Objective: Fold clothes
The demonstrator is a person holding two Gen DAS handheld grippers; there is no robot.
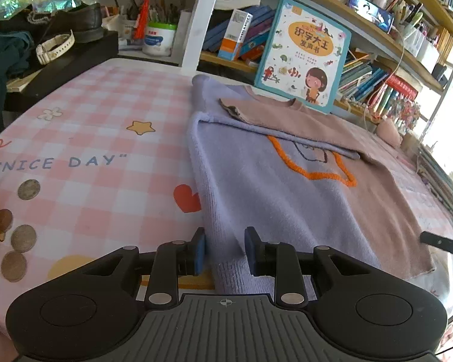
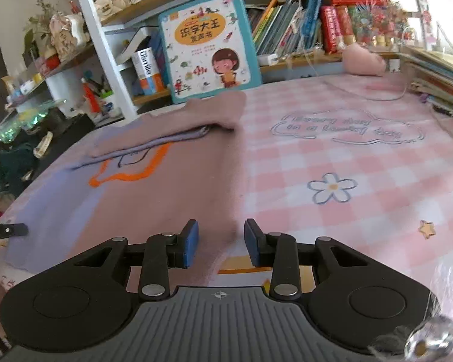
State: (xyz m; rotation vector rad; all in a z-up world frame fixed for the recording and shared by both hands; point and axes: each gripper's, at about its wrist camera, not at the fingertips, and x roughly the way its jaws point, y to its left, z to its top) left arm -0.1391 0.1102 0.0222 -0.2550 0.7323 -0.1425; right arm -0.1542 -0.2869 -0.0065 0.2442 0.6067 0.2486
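Observation:
A lilac and dusty-pink sweater (image 1: pixel 287 187) with an orange stitched outline lies flat on the pink checked tablecloth (image 1: pixel 99 138), its sleeves folded in across the chest. My left gripper (image 1: pixel 225 250) is open, its jaws astride the sweater's near left hem corner. In the right wrist view the sweater (image 2: pixel 172 181) lies to the left, and my right gripper (image 2: pixel 222 242) is open with its jaws astride the near right hem corner. The tip of each gripper shows at the edge of the other's view.
A children's book (image 1: pixel 302 57) leans on the shelf behind the sweater. Several coins (image 1: pixel 22 235) lie at the table's left. A black box with shoes and a watch (image 1: pixel 54 46) stands far left. Stacked books (image 2: pixel 438 81) line the right edge.

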